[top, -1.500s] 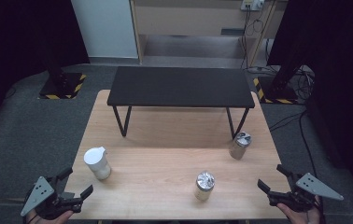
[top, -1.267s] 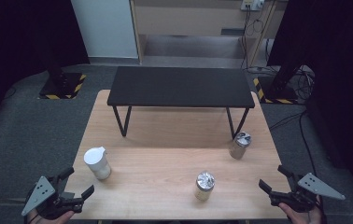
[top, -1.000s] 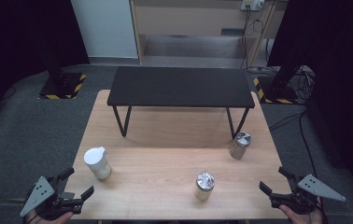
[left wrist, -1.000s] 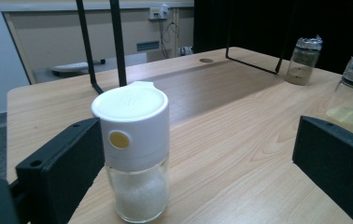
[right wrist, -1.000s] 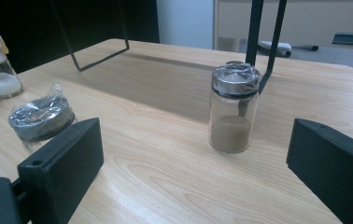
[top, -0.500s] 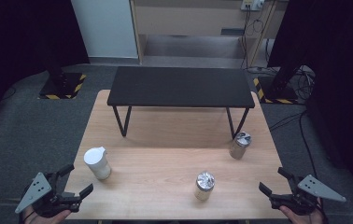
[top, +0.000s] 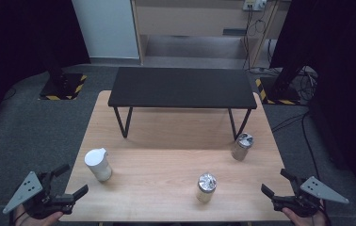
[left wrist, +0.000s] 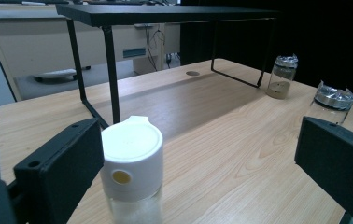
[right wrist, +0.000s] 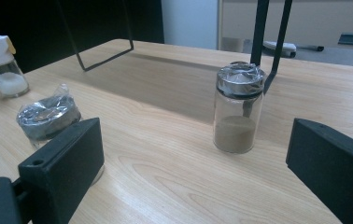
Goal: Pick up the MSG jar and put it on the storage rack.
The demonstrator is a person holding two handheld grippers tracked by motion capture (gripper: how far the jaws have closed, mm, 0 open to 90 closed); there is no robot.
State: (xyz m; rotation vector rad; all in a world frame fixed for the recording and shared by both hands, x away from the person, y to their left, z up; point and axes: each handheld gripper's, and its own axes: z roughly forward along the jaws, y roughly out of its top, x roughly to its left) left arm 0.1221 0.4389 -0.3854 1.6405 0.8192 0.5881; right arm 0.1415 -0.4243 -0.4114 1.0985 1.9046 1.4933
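white-capped jar stands upright on the near left of my wooden table, holding a white powder; in the left gripper view the same jar sits just ahead of my jaws, nearer the left one, not touched. my left gripper hangs off the table's near left corner, jaws spread wide and holding nothing. foil-topped jar stands near the front edge, right of centre; a second jar with brown powder stands farther back on the right, beside a leg of the black shelf. in the right gripper view the brown-powder jar lies between my jaws' line of sight, well ahead, and the foil-topped jar shows just past the left jaw. my right gripper rests off the near right corner, likewise spread and empty. compared with a second ago, both grippers have only drifted slightly at the near edge; no jar has moved. my reading: the work has not begun, and each gripper is merely lined up with its nearest jar for a first reach.
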